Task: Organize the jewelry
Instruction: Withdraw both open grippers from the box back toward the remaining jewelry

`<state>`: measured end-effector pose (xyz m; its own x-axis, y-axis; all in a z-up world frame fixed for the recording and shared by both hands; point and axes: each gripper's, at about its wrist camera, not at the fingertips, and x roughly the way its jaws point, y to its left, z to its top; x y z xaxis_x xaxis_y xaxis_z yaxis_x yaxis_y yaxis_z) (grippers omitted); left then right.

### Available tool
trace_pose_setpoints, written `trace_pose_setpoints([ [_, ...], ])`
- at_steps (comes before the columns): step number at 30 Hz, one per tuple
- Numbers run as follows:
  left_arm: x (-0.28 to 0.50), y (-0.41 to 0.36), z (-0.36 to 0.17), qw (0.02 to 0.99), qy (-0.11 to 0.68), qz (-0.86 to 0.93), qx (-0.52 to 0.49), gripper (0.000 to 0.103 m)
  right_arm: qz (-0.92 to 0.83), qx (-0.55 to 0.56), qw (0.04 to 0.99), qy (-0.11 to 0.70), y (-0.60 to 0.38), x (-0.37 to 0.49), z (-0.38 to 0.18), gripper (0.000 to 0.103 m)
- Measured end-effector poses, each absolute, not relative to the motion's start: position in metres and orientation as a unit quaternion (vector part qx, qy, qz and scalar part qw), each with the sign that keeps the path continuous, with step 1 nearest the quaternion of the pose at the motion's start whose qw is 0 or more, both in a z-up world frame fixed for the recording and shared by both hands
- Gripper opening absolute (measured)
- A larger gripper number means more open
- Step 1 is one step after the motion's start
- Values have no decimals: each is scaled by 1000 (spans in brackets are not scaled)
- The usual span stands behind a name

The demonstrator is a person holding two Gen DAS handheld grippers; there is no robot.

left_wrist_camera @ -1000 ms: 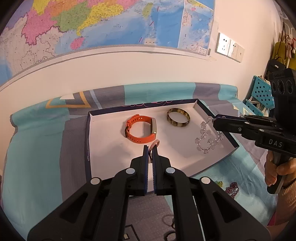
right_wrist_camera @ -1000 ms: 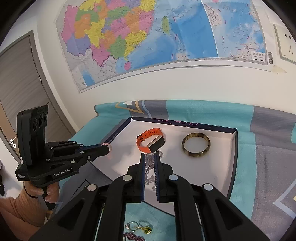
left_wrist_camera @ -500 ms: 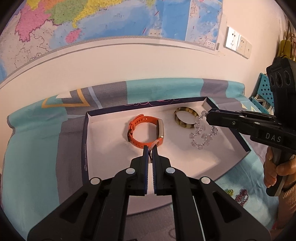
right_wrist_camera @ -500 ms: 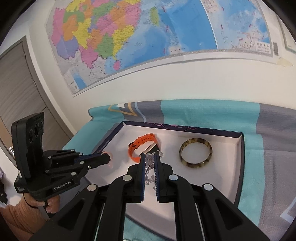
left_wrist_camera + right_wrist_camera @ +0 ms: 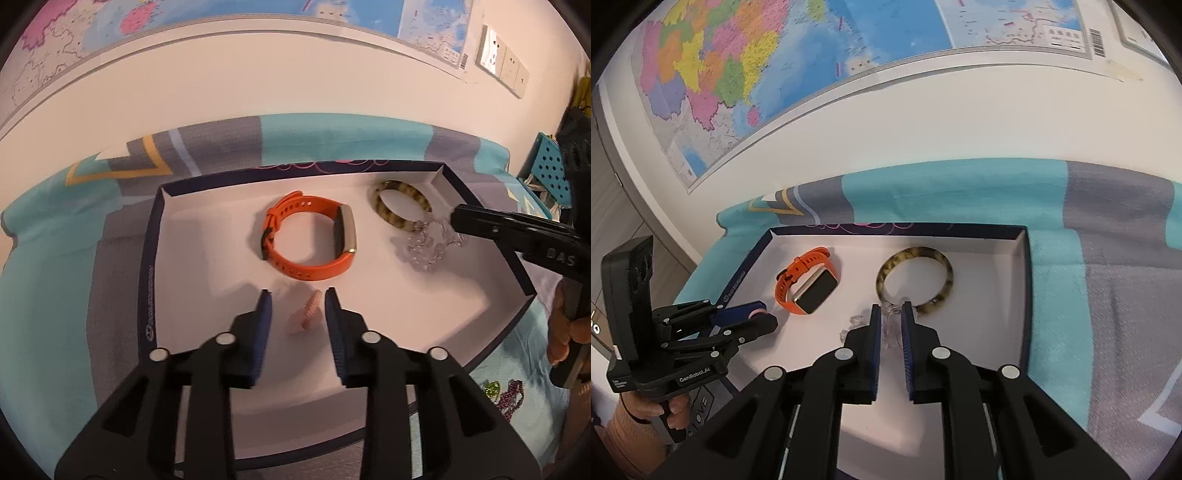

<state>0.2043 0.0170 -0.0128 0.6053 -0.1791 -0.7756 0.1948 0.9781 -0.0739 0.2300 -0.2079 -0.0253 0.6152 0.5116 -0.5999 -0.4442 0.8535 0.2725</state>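
In the left wrist view the left gripper has just been opening; its jaws now stand apart over the white floor of the tray, and a small pink bracelet lies loose between them, touched by neither pad. At 12 o'clock from it, just beyond the fingertips, the orange watch lies inside the tray. At 2 o'clock from the watch the tortoiseshell bangle sits in the far right corner. The clear bead bracelet lies at 5 o'clock of the bangle, touching its near edge. In the right wrist view the right gripper has also just been opening; its jaws are narrow, with clear beads between them, and whether the pads press on the beads cannot be told. A hand holds the left gripper's handle at 8 o'clock. A map hangs on the wall behind, above the teal and grey cloth.
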Motion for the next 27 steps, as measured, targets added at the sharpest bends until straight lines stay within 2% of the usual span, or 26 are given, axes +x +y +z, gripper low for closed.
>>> trace_pose_setpoints([
  [1, 203, 19, -12, 897, 430, -104, 7, 32, 263, 44, 900, 344, -210, 226, -24, 23],
  [5, 190, 23, 1, 908, 406, -104, 3, 46, 266, 31, 907, 325, -212, 208, -15, 29],
  [8, 178, 24, 14, 916, 387, -106, 7, 48, 279, 19, 909, 309, -212, 188, -8, 38],
  [17, 128, 28, 42, 935, 337, -115, 3, 57, 311, -20, 905, 291, -216, 130, -10, 39],
  [27, 88, 25, 17, 925, 358, -129, 4, 59, 315, -22, 886, 339, -220, 105, -51, 39],
])
